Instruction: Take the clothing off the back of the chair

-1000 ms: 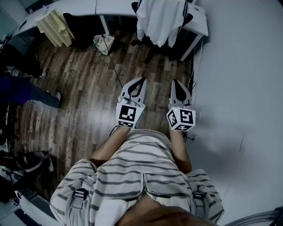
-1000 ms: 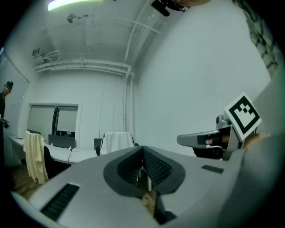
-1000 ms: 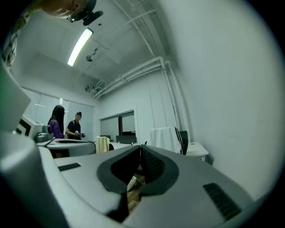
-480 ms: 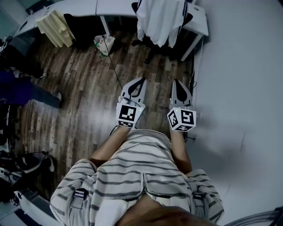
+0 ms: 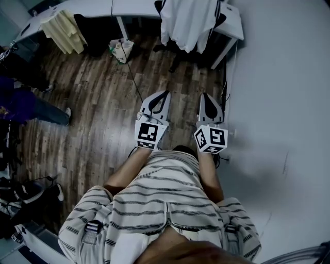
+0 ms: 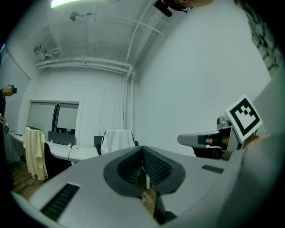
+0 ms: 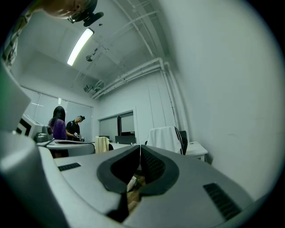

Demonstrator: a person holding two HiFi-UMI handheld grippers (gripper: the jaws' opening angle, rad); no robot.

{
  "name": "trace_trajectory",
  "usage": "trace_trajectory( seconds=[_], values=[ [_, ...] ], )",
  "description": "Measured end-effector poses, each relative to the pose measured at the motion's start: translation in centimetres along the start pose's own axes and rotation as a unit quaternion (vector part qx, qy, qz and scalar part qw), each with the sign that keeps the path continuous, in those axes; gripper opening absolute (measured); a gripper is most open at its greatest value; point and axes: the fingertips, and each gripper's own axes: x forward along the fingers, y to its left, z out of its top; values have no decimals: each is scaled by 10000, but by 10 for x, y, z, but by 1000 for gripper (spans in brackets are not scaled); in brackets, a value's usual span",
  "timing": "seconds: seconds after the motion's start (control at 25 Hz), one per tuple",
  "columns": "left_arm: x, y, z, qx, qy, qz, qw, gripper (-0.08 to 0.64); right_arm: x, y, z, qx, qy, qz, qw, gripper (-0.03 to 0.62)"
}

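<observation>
The clothing (image 5: 186,23), a white garment with dark stripes along one side, hangs over the back of a dark chair (image 5: 220,21). It is at the top of the head view, a little right of centre, well apart from both my grippers. In each gripper view it shows small and far off, above the jaw tips.

The wooden floor (image 5: 93,108) fills the left and middle of the head view, and a pale wall (image 5: 278,103) takes the whole right side. A white bench (image 5: 93,6) runs along the top edge, with the chair drawn up to it. A person (image 5: 23,105) in dark blue stands at the left edge. A pale yellow garment (image 5: 64,32) hangs at the upper left, just below the bench.

My left gripper (image 5: 166,94) and my right gripper (image 5: 204,96) sit side by side at mid-frame and point up the picture toward the chair. Each has its jaws pressed together with nothing between them. A small bag (image 5: 121,50) lies on the floor near the bench, between the two garments.
</observation>
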Motion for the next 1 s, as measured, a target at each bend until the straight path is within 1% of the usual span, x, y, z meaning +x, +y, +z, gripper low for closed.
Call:
trace_trajectory(
  seconds=[0.28,0.56,0.8,1.0],
  values=[
    [-10,-3,-7,-99,44,-43,9999,25,-10,3,-1,-63,31,-68,10000,20],
    [-10,-1,-20,-133,211,-46,9997,25,-8,7,-9,-79,100,-51,9999,21],
    [7,6,-22,-90,229,-39,9997,25,7,-2,-12,13,60,1,10000,20],
    [28,16,-29,-81,294,-69,9995,25,29,-13,-18,59,108,-33,9999,20]
  ],
)
